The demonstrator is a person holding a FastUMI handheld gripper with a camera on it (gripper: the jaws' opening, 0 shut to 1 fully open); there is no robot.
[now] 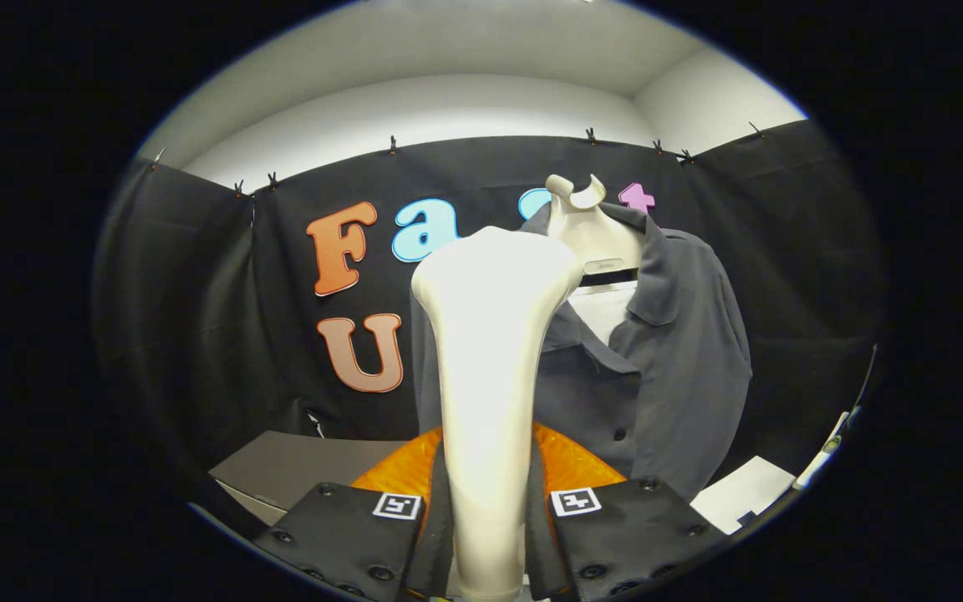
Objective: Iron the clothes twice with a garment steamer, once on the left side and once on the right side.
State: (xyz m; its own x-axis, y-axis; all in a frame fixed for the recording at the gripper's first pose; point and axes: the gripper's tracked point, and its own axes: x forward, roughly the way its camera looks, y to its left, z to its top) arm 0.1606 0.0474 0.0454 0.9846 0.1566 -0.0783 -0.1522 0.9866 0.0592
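Our claw [488, 535] at the bottom centre of the frame clamps both fingers on the handle of the glossy cream plastic garment steamer [490, 368], whose head rises mid-frame. Right of it hangs the dark grey button-up shirt [665, 368] on a cream hanger [590, 230]. We judge the smooth handle could twist in the grip. The hanger's small label is too tiny to read.

My gripper [488, 535] clamps both fingers on the glossy cream plastic steamer handle [490, 351]. Beyond it hangs a plain dark grey buttoned shirt [674, 359] on a cream hanger [590, 226].
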